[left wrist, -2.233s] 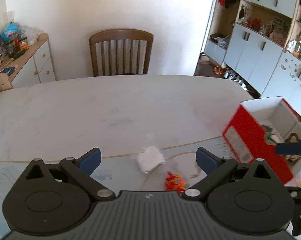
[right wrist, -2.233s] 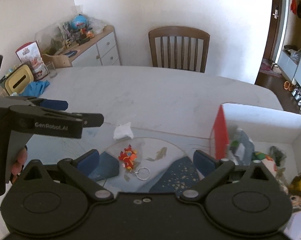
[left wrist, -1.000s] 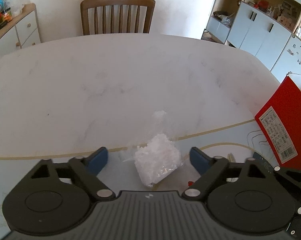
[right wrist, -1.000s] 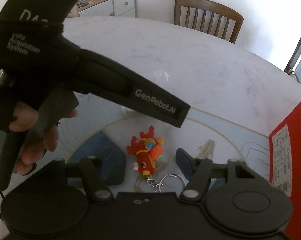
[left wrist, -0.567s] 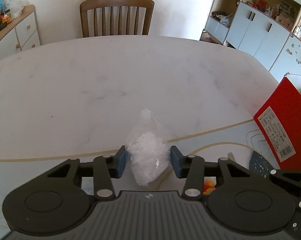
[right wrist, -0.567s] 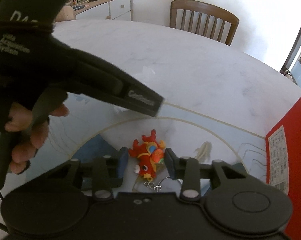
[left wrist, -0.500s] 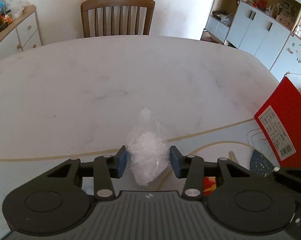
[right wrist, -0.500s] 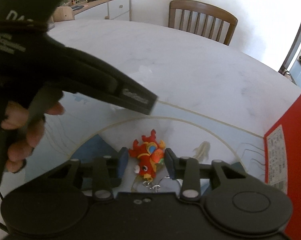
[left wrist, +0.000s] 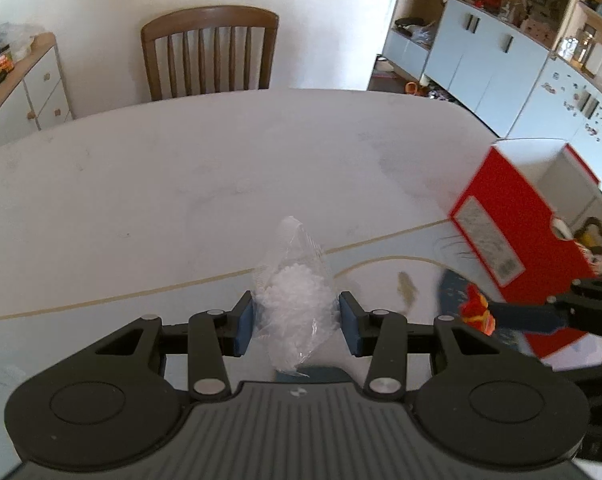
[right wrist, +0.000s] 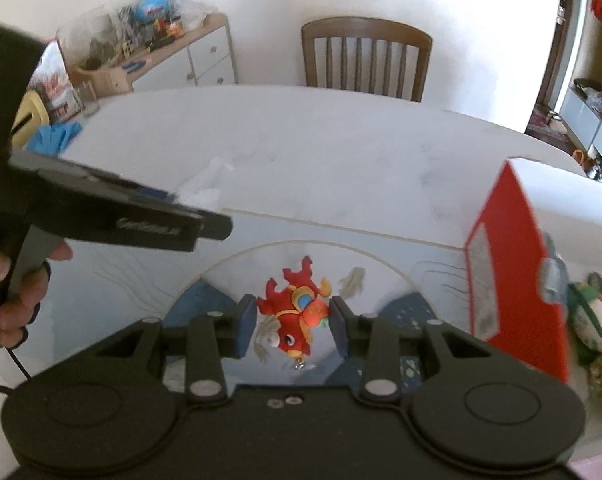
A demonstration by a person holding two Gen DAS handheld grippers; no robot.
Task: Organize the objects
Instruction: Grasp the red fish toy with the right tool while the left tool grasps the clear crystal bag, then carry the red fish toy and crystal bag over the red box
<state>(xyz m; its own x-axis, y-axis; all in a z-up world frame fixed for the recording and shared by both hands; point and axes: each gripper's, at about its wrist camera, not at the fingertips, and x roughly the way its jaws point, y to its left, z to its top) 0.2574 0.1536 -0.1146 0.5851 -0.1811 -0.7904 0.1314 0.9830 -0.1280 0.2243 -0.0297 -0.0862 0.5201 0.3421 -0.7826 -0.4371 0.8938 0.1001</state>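
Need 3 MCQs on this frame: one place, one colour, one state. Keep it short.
1. Where is the open box relative to the dragon keychain?
A. to its right
B. to its left
C. beneath it

2. The box's outer wall is:
A. blue
B. red
C. green

3. The left tool is:
A. open and empty
B. shut on the bag of white pellets
C. shut on a chair

Answers:
1 A: in the right wrist view the box stands right of the keychain.
2 B: the wall is red.
3 B: both pads press the bag.
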